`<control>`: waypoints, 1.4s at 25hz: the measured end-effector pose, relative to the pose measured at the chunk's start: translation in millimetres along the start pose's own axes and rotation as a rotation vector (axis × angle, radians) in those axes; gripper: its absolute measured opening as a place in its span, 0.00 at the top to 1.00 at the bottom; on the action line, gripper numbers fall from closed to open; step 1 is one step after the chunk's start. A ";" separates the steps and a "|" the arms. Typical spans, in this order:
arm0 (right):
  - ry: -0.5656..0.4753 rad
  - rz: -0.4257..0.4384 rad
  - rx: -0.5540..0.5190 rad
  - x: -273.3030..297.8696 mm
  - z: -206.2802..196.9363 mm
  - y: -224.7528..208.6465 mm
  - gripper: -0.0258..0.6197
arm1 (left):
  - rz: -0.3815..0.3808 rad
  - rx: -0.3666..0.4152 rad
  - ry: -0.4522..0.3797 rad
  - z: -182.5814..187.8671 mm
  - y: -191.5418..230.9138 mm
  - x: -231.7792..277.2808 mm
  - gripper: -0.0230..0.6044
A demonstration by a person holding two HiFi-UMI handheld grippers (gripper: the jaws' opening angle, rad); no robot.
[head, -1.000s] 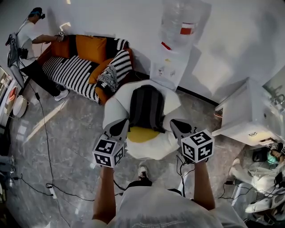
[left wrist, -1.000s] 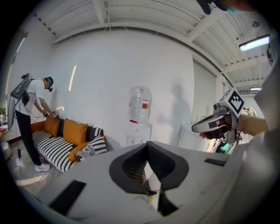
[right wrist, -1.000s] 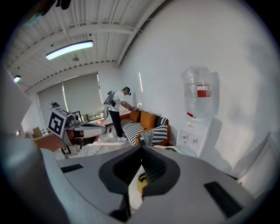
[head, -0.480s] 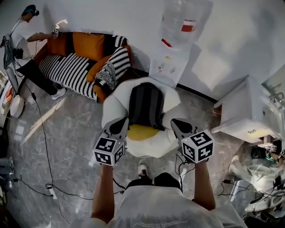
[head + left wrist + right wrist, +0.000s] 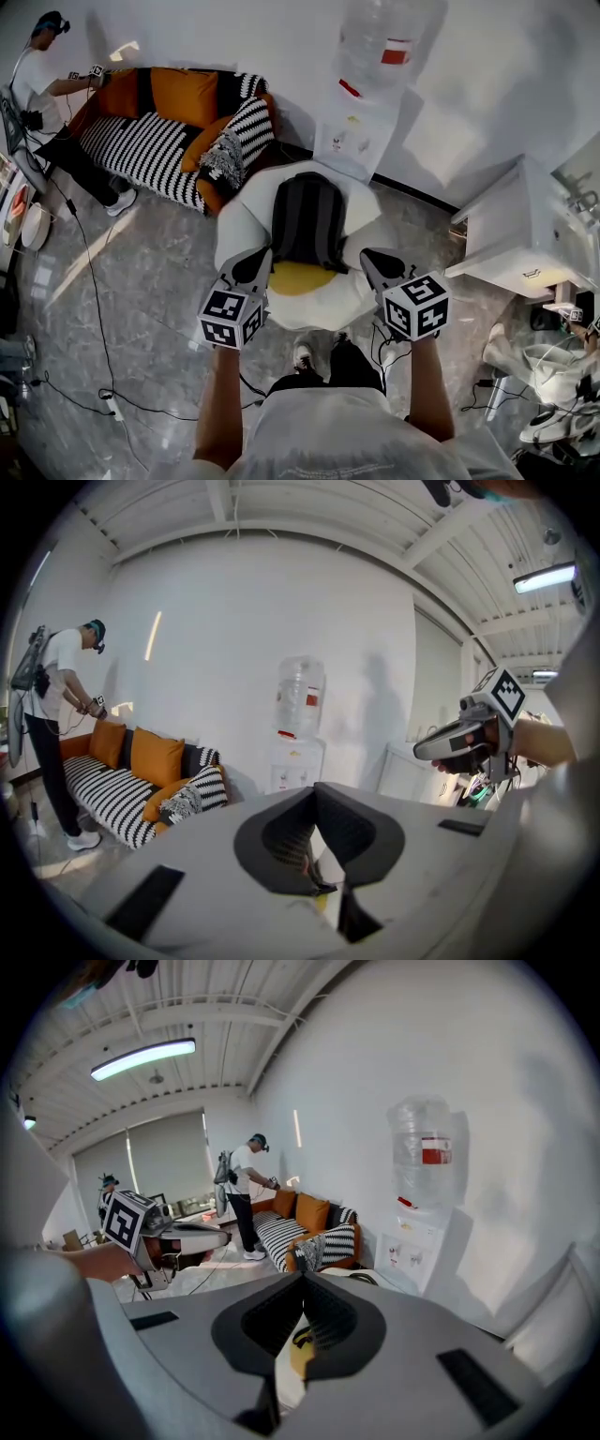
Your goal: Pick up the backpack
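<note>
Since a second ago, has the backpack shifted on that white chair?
No. The backpack lies in the same spot on the white chair, its lower end just above the yellow cushion, as before.

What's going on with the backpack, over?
Left tool shut, empty; right tool shut, empty. Backpack resting in the white chair, not yet touched. Nothing in the way.
</note>
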State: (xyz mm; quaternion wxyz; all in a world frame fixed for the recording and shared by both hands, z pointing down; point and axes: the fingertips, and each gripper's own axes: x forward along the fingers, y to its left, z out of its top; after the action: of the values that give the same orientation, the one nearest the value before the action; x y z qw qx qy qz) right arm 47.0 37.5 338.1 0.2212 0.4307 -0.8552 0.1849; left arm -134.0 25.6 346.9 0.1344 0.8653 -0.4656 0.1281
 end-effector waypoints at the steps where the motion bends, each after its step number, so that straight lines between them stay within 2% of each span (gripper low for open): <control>1: 0.002 0.001 0.002 1.8 -0.7 -0.9 0.96 | -0.001 0.002 0.004 -1.7 -1.3 1.4 0.94; 9: 0.006 0.007 0.047 22.4 -0.5 -23.0 0.96 | -0.003 -0.002 0.037 -10.0 -2.0 24.5 0.95; 15: 0.035 0.020 0.057 44.2 -3.4 -45.0 0.96 | 0.024 -0.027 0.067 -18.9 7.0 44.9 0.96; 27: 0.103 0.079 0.058 101.7 -10.3 -128.1 0.96 | 0.179 -0.112 0.137 -44.0 39.6 119.2 0.97; 35: 0.155 0.125 0.048 142.6 -26.3 -163.0 0.96 | 0.236 -0.138 0.176 -62.8 53.6 160.1 0.97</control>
State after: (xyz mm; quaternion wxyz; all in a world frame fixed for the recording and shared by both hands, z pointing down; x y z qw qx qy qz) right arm 110.5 -134.0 457.2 0.2645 0.3660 -0.8560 0.2517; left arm -99.6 -104.2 467.0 0.2177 0.7788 -0.5580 0.1862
